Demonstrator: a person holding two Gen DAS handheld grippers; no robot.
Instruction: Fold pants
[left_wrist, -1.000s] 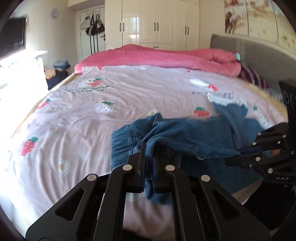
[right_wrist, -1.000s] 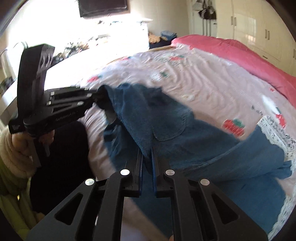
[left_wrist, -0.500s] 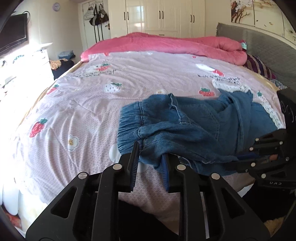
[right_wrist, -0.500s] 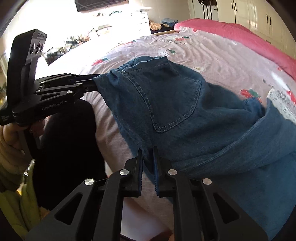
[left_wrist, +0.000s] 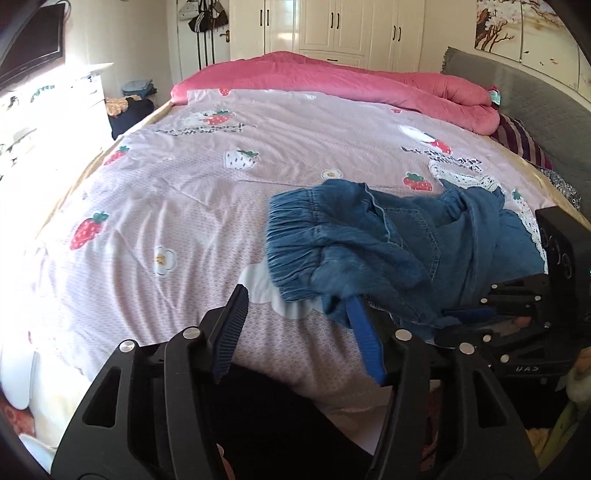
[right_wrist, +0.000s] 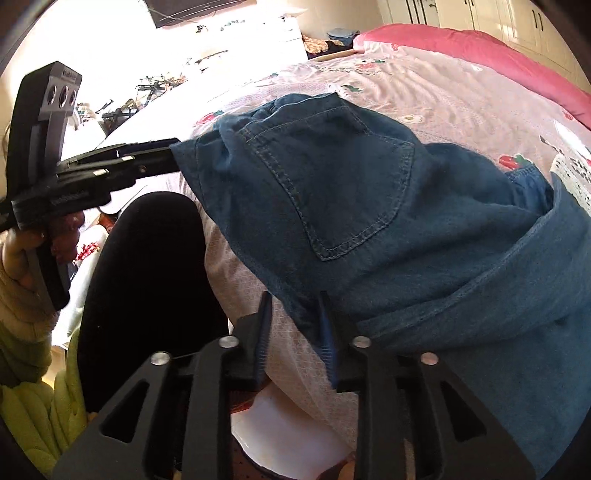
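Lying bunched at the near edge of the bed (left_wrist: 184, 206), the blue denim pants (left_wrist: 373, 247) rest on a pink strawberry-print cover, waistband gathered toward nine o'clock and a back pocket (right_wrist: 328, 184) facing up in the right wrist view. The left claw (left_wrist: 299, 325) has just been opening: its jaws stand well apart, the right pad under a fold of denim at the waistband corner, the left pad clear of the cloth, nothing pinched. The right claw (right_wrist: 295, 325) has likewise just been opening to a narrower gap; a hem of the pants drapes over one finger, the other pad is bare, and no grip shows. A rolled pink quilt (left_wrist: 332, 85) lies across the bed at twelve o'clock, before white wardrobes (left_wrist: 332, 29). No containers can be made out.
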